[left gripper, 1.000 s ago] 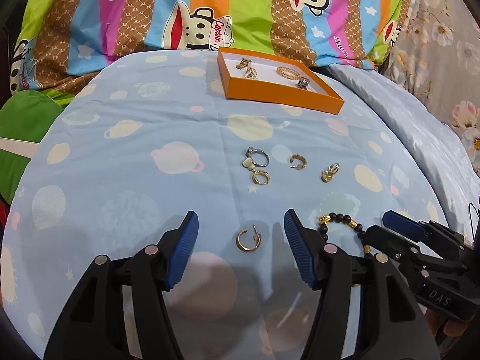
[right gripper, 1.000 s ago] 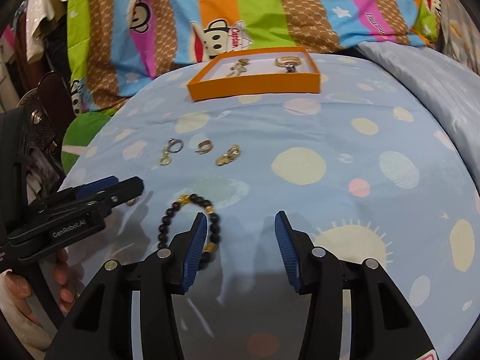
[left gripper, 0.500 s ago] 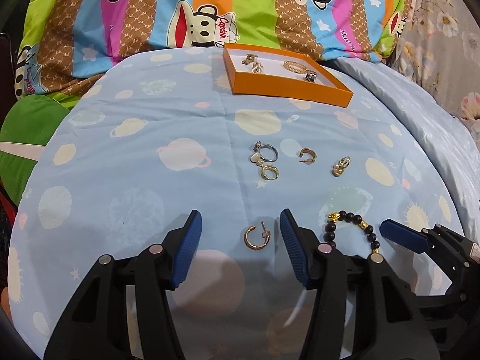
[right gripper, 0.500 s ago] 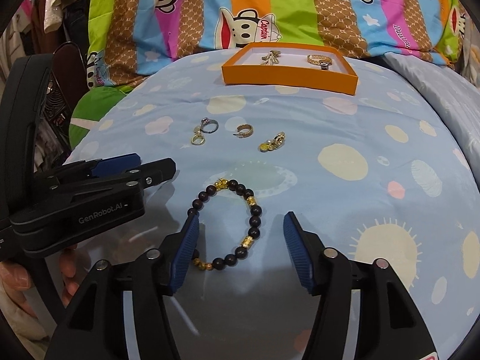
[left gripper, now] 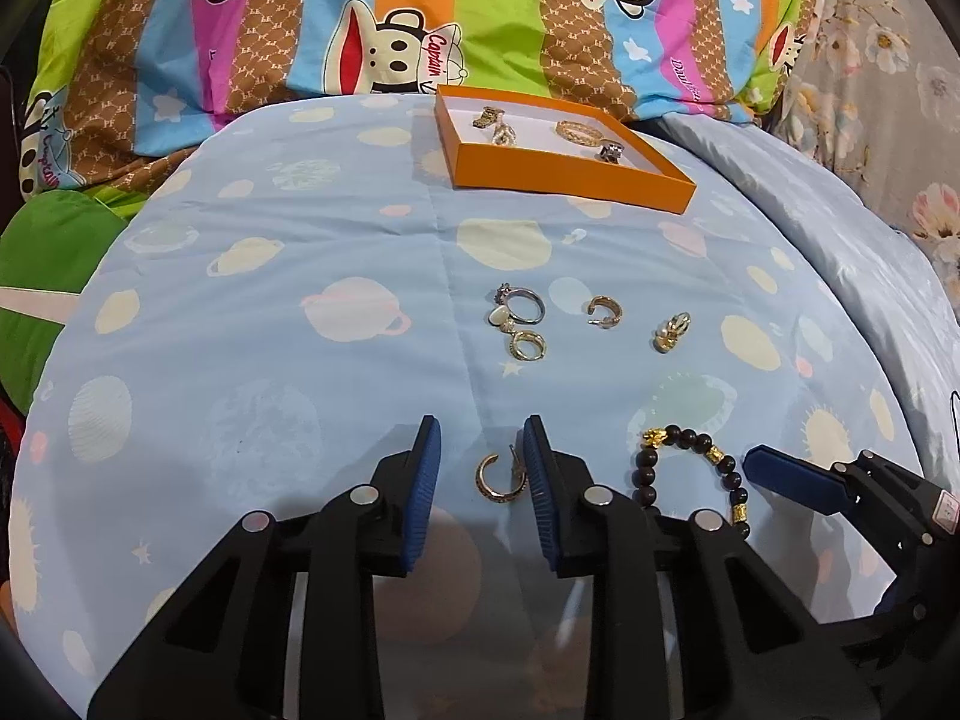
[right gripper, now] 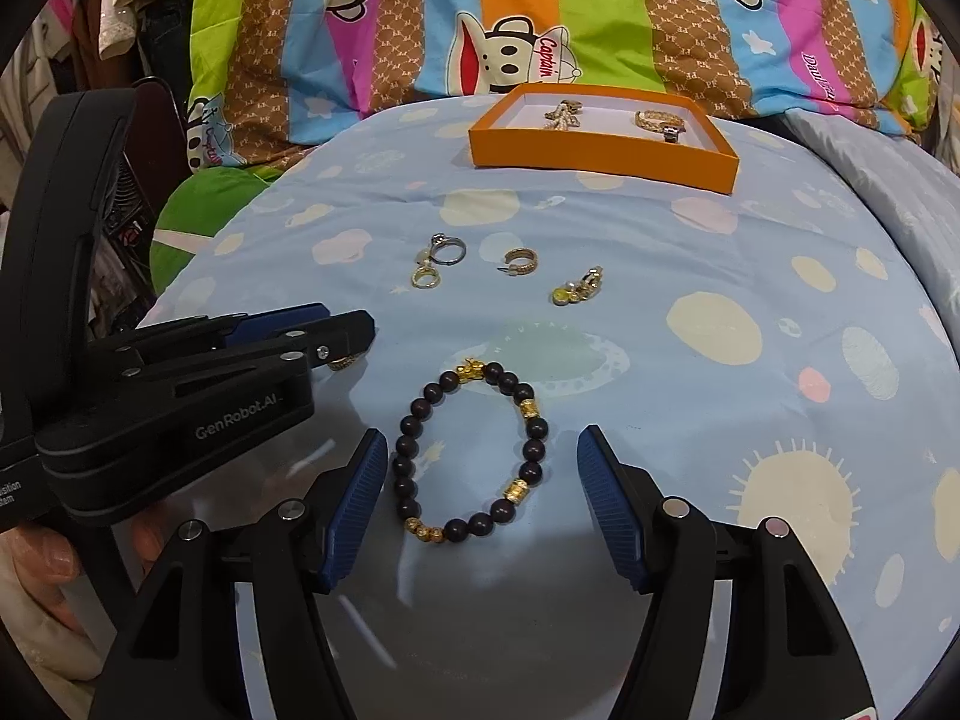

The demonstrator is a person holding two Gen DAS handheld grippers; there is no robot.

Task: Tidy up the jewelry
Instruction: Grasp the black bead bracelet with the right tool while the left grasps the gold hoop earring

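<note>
Left wrist | left gripper [left gripper: 480, 468] jaws closing around hoop [left gripper: 501, 476], not yet pinched | right gripper [right gripper: 480, 510] spread astride bracelet [right gripper: 471, 450] | risk: thin hoop slips flat, missing far box [left gripper: 564, 144]

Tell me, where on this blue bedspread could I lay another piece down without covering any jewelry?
The wide stretch left of the silver ring, toward the green cushion, is bare. So is the band between the orange tray and the small hoop earring. Near the left gripper and the bead bracelet it is crowded.
</note>
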